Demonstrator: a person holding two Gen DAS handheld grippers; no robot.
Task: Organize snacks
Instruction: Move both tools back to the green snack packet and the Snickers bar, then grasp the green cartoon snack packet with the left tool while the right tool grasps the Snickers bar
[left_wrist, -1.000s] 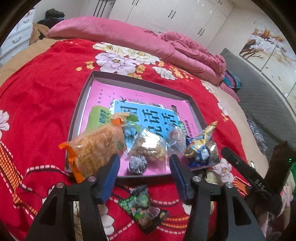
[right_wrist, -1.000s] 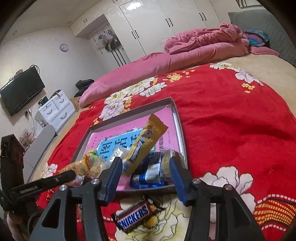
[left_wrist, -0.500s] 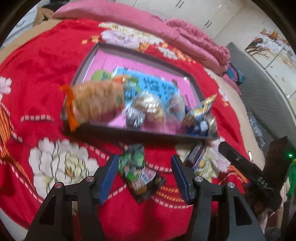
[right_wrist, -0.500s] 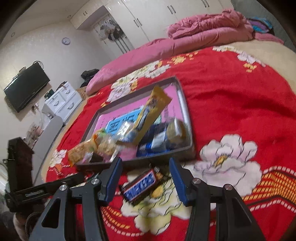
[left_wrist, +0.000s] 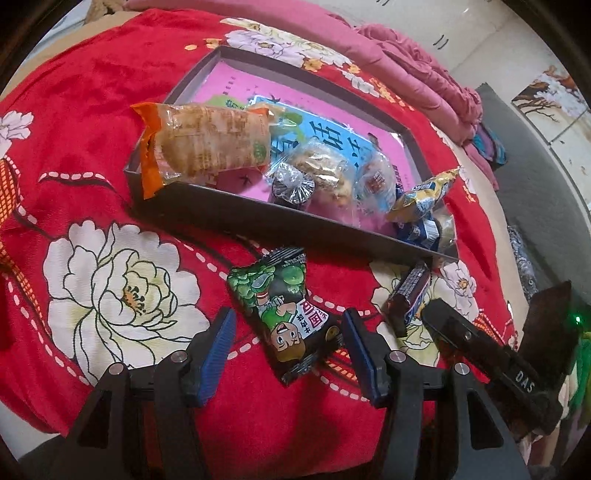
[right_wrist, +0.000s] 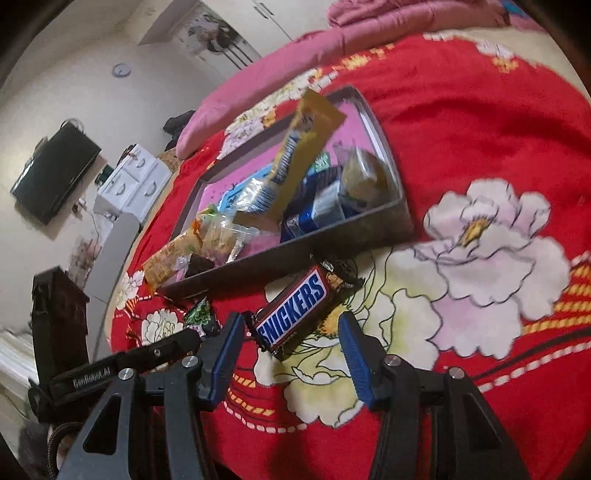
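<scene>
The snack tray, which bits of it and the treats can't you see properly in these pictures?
- Tray floor, left wrist view: mostly covered by snack packets.
- Blue-wrapped snack, left wrist view: half hidden behind the tray's near wall.
- Snickers bar, left wrist view: seen edge-on, label unreadable.
- Green packet, right wrist view: mostly hidden behind the left gripper's finger.
- Snacks in the tray, right wrist view: blurred, print unreadable.

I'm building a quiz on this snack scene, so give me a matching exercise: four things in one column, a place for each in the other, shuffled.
Things:
1. Snickers bar
2. green cartoon packet
3. orange-ended cracker pack
4. yellow wrapper

Places:
A. on the blanket, between the left gripper's open fingers
B. sticking up out of the tray
C. on the blanket, between the right gripper's open fingers
D. lying over the tray's corner

Pairs: 1-C, 2-A, 3-D, 4-B
</scene>
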